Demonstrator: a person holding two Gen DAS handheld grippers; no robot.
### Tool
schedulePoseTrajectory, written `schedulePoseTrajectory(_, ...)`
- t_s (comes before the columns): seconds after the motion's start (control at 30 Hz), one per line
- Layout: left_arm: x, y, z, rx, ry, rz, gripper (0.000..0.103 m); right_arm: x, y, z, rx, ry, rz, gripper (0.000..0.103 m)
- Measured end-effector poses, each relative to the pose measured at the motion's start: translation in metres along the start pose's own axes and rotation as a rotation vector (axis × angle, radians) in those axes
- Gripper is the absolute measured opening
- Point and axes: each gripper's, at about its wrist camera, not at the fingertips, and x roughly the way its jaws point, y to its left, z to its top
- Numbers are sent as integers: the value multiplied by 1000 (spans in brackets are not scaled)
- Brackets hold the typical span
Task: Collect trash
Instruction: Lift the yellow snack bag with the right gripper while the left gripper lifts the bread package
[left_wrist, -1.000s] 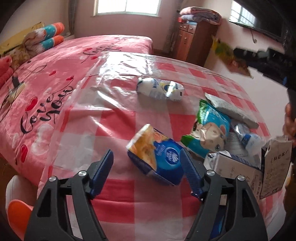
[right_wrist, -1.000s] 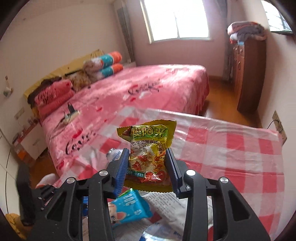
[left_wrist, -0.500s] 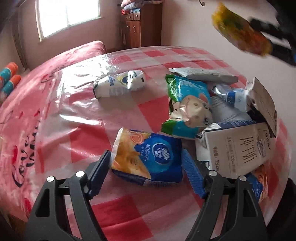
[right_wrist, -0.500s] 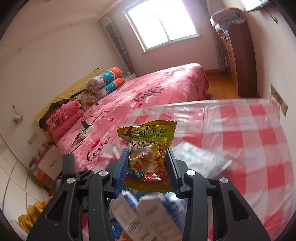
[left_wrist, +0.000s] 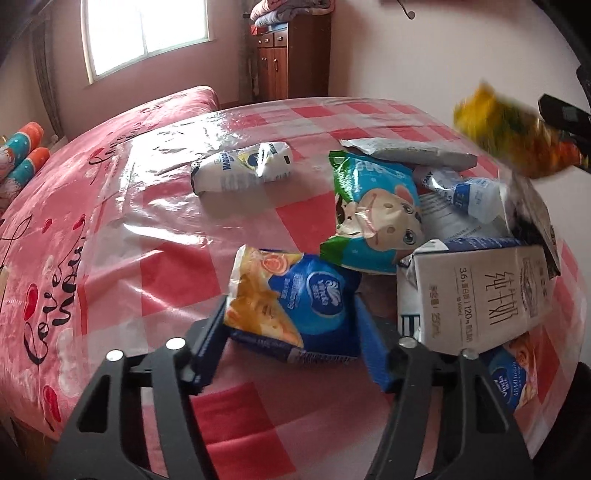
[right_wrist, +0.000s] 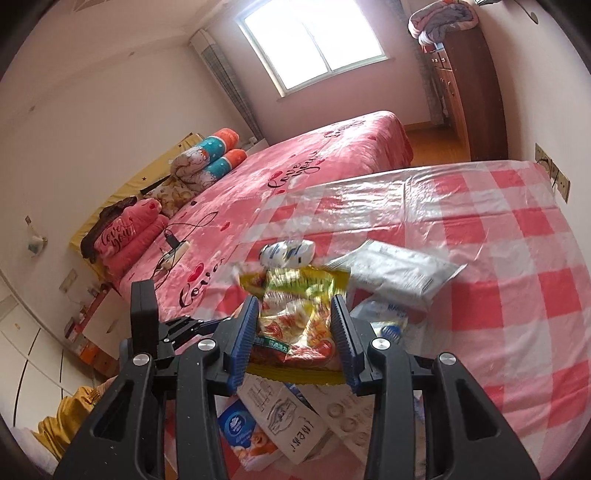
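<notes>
A blue and orange tissue pack (left_wrist: 303, 302) lies on the red-checked tablecloth (left_wrist: 177, 273). My left gripper (left_wrist: 290, 315) has it between its jaws, which are closing, and both pads touch its sides. A yellow snack bag (right_wrist: 299, 325) is clamped in my shut right gripper (right_wrist: 294, 306), held above the trash pile. The left wrist view shows that snack bag (left_wrist: 509, 140) blurred at the upper right. The pile holds a white milk carton (left_wrist: 476, 291), a green cartoon-cow bag (left_wrist: 373, 214), a grey mailer (left_wrist: 410, 151) and a small pouch (left_wrist: 465, 192).
A white milk pouch (left_wrist: 243, 166) lies alone further back on the cloth. The pink bed (right_wrist: 295, 166) adjoins the table's left side, with a power strip (right_wrist: 173, 254) on it. A wooden cabinet (left_wrist: 291, 59) stands by the far wall. A wall socket (right_wrist: 554, 177) sits past the table's right edge.
The left jaws have narrowed onto the tissue pack and that view has rolled. The right gripper has carried the snack bag across and lower over the pile.
</notes>
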Motion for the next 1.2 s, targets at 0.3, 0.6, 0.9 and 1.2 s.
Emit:
schedulePoseTrajectory(0.3, -13, -8, -11, -74, -15, 54, 53, 0, 11, -26, -57, 37, -54, 42)
schedulePoseTrajectory(0.6, -41, 0, -28, -175, -46, 87, 53, 12, 3, -26, -78, 80, -94, 91)
schedulePoseTrajectory(0.9, -64, 3, -55, -234, -35, 101, 53, 57, 19, -23, -178, 131, -145, 96)
schedulePoseTrajectory(1.2, -76, 2, -85, -274, -13, 108, 53, 82, 31, -26, -327, 185, -260, 85)
